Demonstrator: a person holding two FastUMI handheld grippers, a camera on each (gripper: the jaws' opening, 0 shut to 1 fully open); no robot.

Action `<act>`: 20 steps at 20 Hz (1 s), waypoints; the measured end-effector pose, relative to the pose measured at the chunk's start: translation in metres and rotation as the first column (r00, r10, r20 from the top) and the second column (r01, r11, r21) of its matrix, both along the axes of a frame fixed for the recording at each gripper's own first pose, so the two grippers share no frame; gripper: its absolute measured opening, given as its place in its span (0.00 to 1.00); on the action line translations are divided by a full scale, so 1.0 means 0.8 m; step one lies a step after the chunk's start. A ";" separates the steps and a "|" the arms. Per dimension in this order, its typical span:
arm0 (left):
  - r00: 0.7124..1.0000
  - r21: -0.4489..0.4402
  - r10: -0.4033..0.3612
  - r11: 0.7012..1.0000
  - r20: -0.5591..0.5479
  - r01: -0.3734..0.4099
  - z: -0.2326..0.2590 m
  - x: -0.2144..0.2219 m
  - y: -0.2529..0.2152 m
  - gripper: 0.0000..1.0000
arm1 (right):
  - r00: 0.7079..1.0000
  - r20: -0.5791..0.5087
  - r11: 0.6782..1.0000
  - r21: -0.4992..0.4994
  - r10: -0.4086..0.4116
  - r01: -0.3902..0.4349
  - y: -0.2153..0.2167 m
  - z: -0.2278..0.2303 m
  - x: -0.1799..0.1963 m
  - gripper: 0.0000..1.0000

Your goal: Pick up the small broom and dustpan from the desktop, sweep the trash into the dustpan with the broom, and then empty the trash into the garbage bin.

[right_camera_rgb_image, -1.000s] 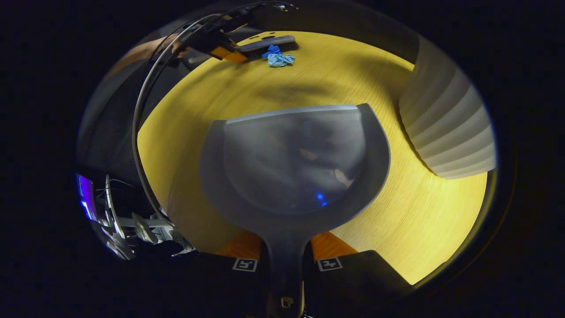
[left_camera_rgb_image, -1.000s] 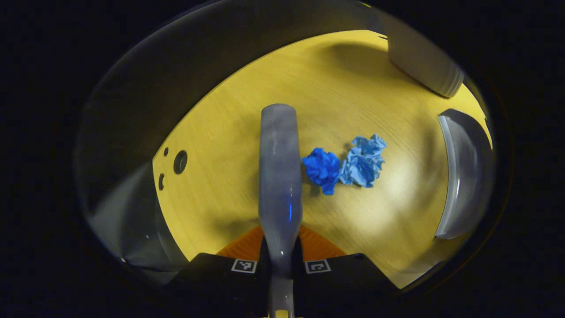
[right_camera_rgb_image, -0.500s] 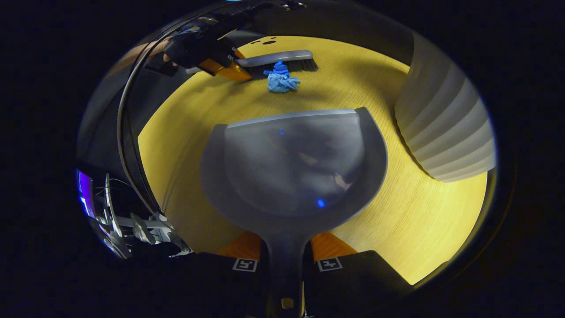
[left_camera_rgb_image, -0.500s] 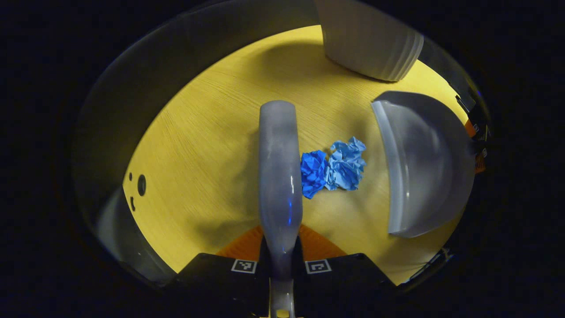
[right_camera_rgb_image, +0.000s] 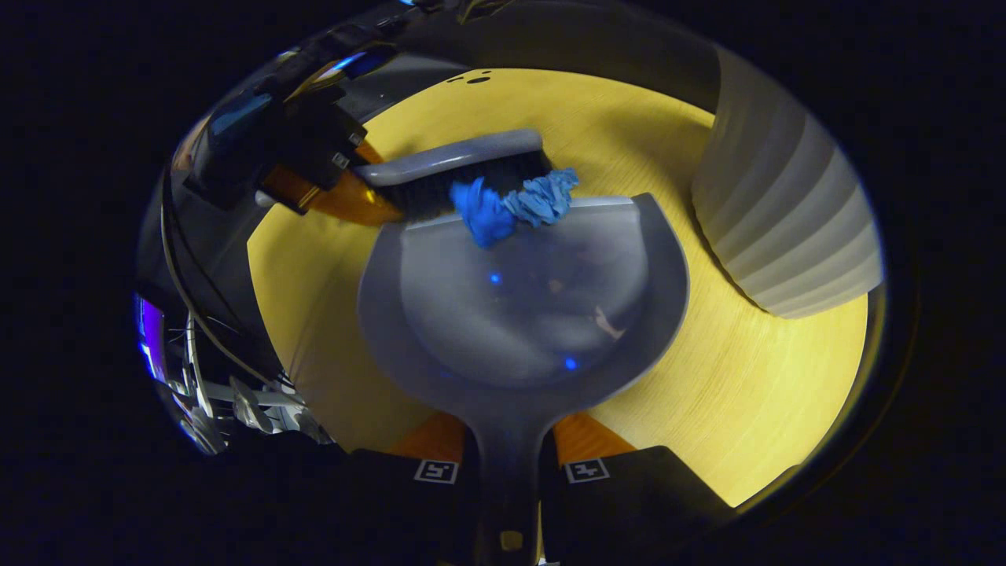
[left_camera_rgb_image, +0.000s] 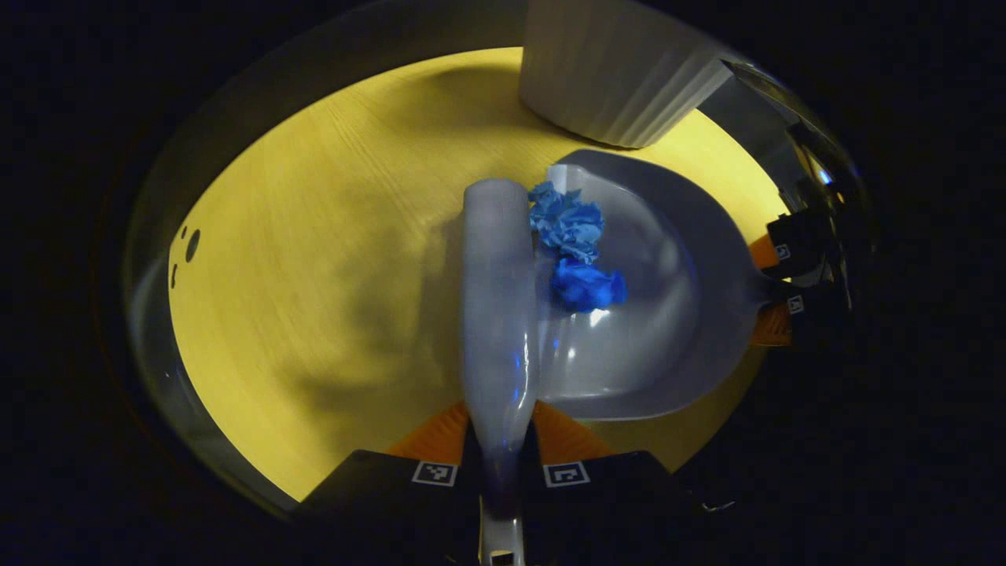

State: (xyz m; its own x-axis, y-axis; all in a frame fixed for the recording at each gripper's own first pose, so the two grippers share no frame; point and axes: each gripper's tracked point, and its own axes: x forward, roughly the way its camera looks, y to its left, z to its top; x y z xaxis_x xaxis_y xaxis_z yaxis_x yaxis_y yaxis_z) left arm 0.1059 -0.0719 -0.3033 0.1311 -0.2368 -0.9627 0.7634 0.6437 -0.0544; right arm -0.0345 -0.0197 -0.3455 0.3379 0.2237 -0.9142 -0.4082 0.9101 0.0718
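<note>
My left gripper (left_camera_rgb_image: 500, 452) is shut on the handle of the small grey broom (left_camera_rgb_image: 498, 299), which runs straight up the left gripper view. The broom head (right_camera_rgb_image: 460, 161) with dark bristles presses against the front lip of the grey dustpan (right_camera_rgb_image: 526, 314). My right gripper (right_camera_rgb_image: 509, 452) is shut on the dustpan's handle. A dark blue paper wad (left_camera_rgb_image: 585, 284) and a light blue paper wad (left_camera_rgb_image: 567, 222) lie just inside the dustpan (left_camera_rgb_image: 668, 314), right beside the broom. In the right gripper view the dark wad (right_camera_rgb_image: 481, 214) and the light wad (right_camera_rgb_image: 544, 196) straddle the pan's lip.
A white ribbed garbage bin (left_camera_rgb_image: 617, 75) stands on the yellow wooden desktop (left_camera_rgb_image: 314, 259), just behind the dustpan; in the right gripper view the bin (right_camera_rgb_image: 782, 220) is to the pan's right. Cable holes (left_camera_rgb_image: 191, 236) mark the desktop's far left.
The broom swept both blue wads across the desktop and over the dustpan's lip. Broom and dustpan, apart a second ago, now meet.
</note>
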 end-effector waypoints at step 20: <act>0.873 -0.216 0.431 0.897 0.228 -0.386 0.098 -0.109 0.102 0.29 | 0.995 0.101 0.996 -0.084 0.011 -0.003 -0.035 0.085 -0.068 0.34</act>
